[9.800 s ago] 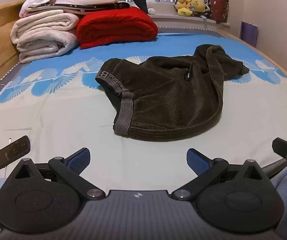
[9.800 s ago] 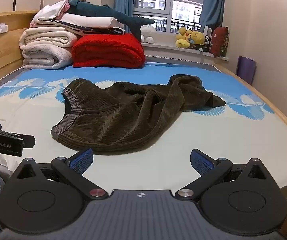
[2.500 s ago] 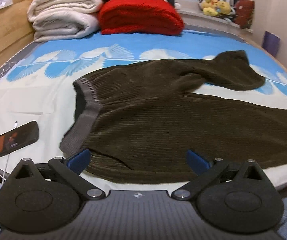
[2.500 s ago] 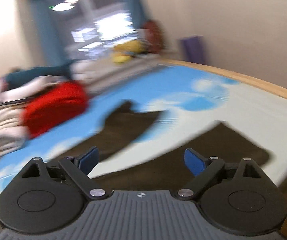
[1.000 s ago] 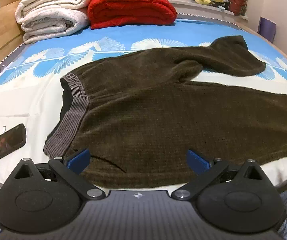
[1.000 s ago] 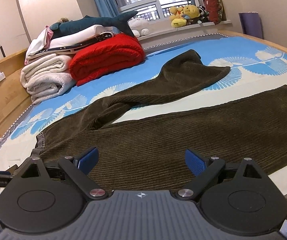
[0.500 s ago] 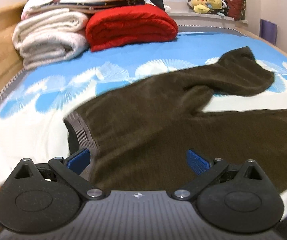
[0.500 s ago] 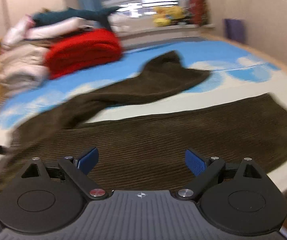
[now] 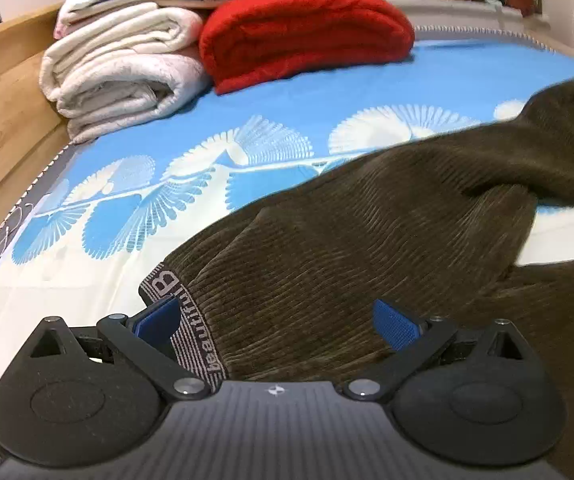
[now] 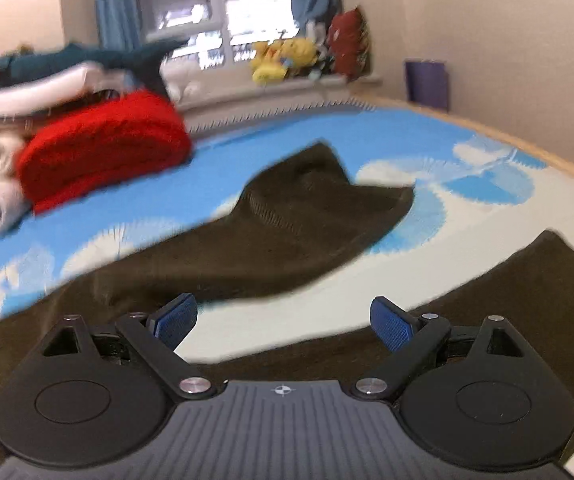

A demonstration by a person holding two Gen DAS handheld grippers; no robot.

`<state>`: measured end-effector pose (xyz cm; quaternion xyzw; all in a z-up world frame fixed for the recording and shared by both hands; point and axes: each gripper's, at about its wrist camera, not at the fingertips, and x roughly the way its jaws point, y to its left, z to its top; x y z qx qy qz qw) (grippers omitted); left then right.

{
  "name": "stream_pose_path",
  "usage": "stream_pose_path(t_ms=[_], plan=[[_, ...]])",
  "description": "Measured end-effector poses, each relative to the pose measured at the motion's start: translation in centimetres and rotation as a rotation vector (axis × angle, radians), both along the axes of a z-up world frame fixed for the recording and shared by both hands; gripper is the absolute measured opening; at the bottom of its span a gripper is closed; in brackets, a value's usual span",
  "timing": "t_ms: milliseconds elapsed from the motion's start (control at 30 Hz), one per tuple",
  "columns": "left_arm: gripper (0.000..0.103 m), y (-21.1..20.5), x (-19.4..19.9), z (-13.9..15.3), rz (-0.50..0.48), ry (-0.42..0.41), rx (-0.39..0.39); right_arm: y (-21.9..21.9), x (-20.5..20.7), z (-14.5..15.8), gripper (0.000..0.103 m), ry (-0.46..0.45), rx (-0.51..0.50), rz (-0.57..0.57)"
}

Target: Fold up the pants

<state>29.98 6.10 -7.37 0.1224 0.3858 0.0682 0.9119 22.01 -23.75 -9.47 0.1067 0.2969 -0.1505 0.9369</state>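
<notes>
Pants [image 9: 367, 232], dark corduroy: lying lengthwise left to right, waistband [image 9: 191, 320] sitting directly under nearer left gripper [image 9: 275, 318], right gripper [image 10: 283, 320] hovering over legs, both gaping wide, empty

Bed [image 9: 99, 268]: I am seeing it lying under a blue and cream fan-print sheet, wooden frame running along the left.
Pants [image 9: 367, 248]: I am seeing them spreading across the near part, waistband [image 9: 191, 320] at near left, one leg reaching far right.
Red blanket [image 9: 303, 28]: sitting folded at the far end.
White quilts [image 9: 123, 72]: lying rolled, touching the red blanket's left side.
</notes>
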Motion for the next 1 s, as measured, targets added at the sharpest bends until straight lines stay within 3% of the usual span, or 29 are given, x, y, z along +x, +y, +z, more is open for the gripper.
stream_pose_path(t_ms=[67, 167, 367, 667, 1000], plan=[[0.103, 0.5, 0.7, -0.2, -0.002, -0.021, 0.017, -0.1, 0.7, -0.9, 0.094, 0.064, 0.038, 0.020], [0.103, 1.5, 2.1, -0.8, 0.024, -0.026, 0.044, -0.1, 1.6, -1.2, 0.094, 0.070, 0.075, 0.015], [0.103, 3.8, 5.4, -2.1, 0.096, 0.049, -0.034, 1.4, 2.2, -2.0, 0.094, 0.099, 0.023, 0.048], [0.103, 3.2, 6.8, -3.0, 0.071, 0.068, 0.003, 0.6, 3.0, -3.0, 0.094, 0.145, 0.039, 0.026], [0.103, 3.1, 6.8, -3.2, 0.054, 0.075, -0.025, 0.3, 3.3, -3.8, 0.094, 0.171, 0.050, 0.020]])
